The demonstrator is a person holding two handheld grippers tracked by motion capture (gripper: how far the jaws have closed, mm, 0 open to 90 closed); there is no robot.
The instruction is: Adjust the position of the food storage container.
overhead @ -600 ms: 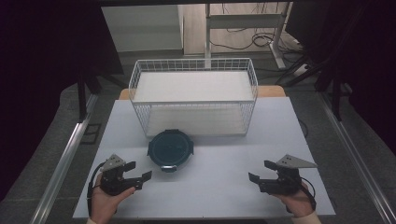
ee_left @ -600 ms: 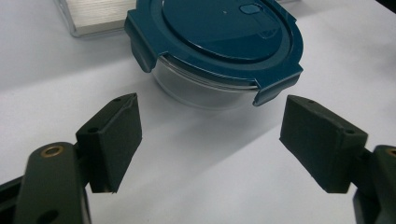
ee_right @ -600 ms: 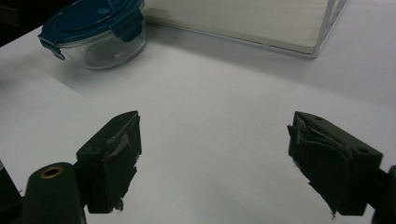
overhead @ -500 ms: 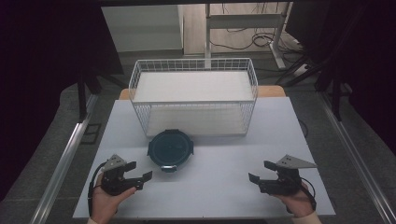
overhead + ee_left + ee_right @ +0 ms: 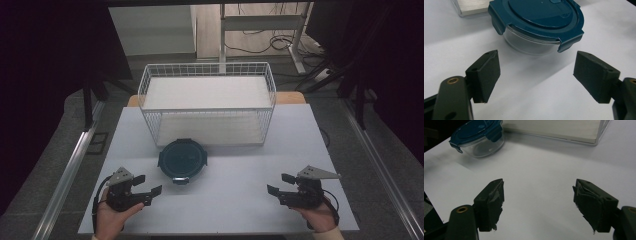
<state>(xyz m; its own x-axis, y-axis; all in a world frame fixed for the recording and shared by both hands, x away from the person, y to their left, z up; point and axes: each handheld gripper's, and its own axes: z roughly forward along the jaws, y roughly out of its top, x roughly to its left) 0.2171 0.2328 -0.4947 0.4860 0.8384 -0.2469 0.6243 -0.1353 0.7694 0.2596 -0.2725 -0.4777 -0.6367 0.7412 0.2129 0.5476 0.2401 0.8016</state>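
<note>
Centrally, a round glass container (image 5: 182, 161) wears a teal plastic lid (image 5: 541, 12).

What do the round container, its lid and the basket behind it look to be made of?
Container: clear and glossy, likely glass or hard plastic, since the table shows through its wall. Lid: opaque teal, smooth, with moulded clip tabs, so probably plastic. Basket: thin white wire grid, apparently coated metal.
</note>
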